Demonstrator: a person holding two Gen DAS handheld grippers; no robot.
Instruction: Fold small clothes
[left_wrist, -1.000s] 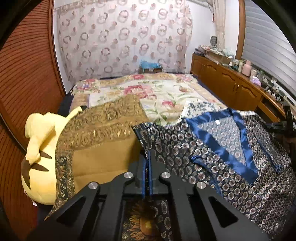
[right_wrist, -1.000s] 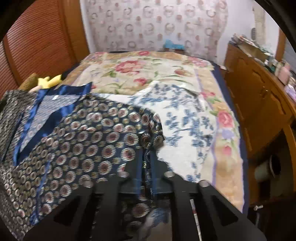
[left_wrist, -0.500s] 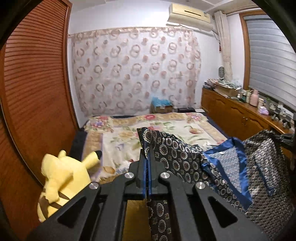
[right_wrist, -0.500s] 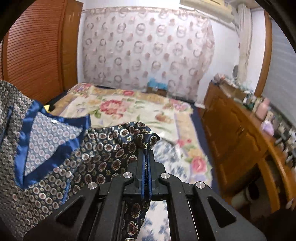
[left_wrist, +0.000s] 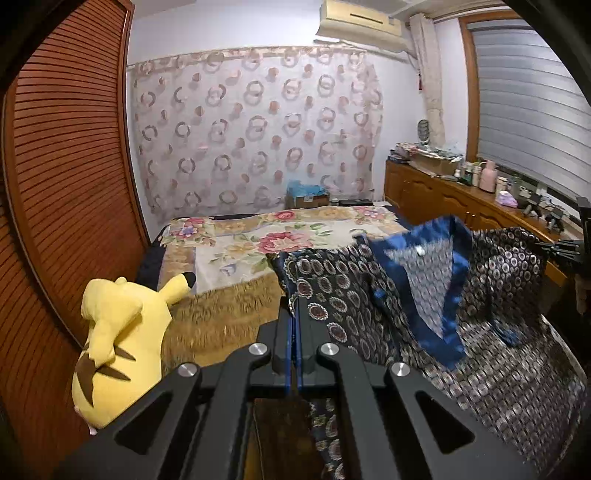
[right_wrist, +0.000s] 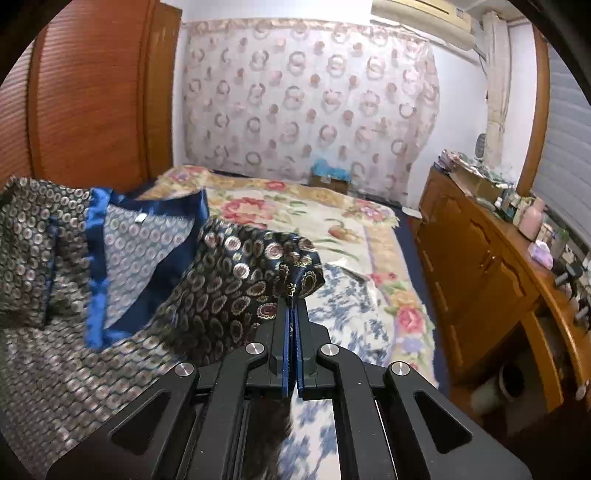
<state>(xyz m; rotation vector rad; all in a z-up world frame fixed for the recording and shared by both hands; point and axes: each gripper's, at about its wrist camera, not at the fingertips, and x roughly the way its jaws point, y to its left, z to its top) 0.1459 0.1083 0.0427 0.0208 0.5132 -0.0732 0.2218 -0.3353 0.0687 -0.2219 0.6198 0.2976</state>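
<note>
Still, we held the top (left_wrist: 424, 295) above the bed (left_wrist: 236, 254), left gripper (left_wrist: 294, 325) and right gripper (right_wrist: 293, 314) each pinching a corner; slick fabric could slip, spoiling the fold.

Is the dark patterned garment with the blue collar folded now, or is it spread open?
Spread open, not folded: the patterned garment hangs stretched between the left gripper and the right gripper, collar showing.

even indoor light, mild glare on satin; strong fisheye bending, black corners, motion blur low down.
</note>
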